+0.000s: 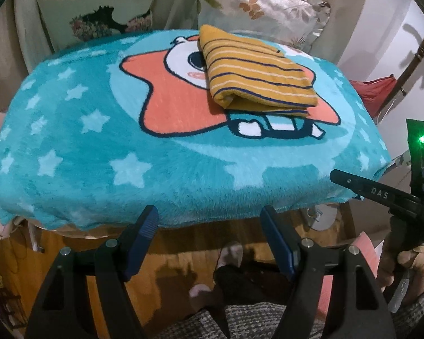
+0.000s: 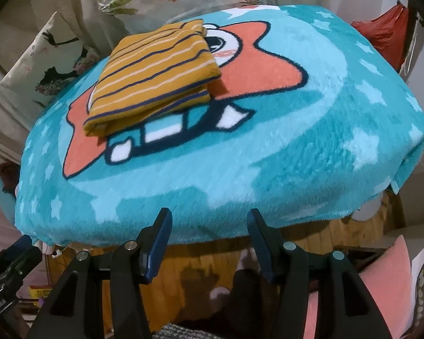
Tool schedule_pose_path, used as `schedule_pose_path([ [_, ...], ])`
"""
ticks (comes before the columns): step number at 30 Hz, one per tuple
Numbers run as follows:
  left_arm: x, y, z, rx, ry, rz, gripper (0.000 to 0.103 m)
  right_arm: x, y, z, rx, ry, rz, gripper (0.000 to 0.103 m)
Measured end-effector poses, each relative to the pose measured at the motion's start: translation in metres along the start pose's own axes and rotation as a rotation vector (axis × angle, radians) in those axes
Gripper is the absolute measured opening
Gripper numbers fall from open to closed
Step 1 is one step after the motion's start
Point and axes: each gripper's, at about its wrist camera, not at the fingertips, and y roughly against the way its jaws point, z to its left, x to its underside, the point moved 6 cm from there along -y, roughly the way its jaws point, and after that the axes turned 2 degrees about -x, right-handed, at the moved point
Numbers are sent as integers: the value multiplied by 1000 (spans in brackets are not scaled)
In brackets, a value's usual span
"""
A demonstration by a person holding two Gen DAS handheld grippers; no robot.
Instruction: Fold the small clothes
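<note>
A small mustard-yellow garment with navy and white stripes [image 1: 254, 70] lies folded into a compact rectangle on the far part of a teal star-print blanket [image 1: 127, 147]; it also shows in the right wrist view [image 2: 152, 79]. My left gripper [image 1: 209, 220] is open and empty, held off the blanket's near edge, well short of the garment. My right gripper [image 2: 209, 226] is open and empty at the near edge too. The right gripper's body shows at the right of the left wrist view [image 1: 381, 197].
The blanket [image 2: 268, 155] covers a raised surface over a wooden floor [image 1: 169, 268]. Patterned cushions [image 1: 254, 2] stand behind it. A red cloth [image 2: 387, 31] hangs at the far right. The person's legs and feet [image 1: 229, 257] are below the grippers.
</note>
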Motion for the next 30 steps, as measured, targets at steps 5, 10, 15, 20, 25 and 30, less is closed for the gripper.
schedule_pose_path([
  [5,6,18,2,-11,-6,-47,75,12,8,12,6,20,-11,61],
  [10,9,30,4,-29,-1,-86,76,21,13,24,12,45,-11,61],
  [15,10,42,5,-84,-6,-141,79,25,19,32,25,79,-24,61],
  [20,9,50,6,-127,-14,-182,81,26,21,34,26,84,-28,62],
  [25,10,50,6,-130,-12,-180,82,26,20,34,25,85,-22,62],
  [30,14,44,5,-119,-5,-151,82,27,19,34,26,82,-22,62],
])
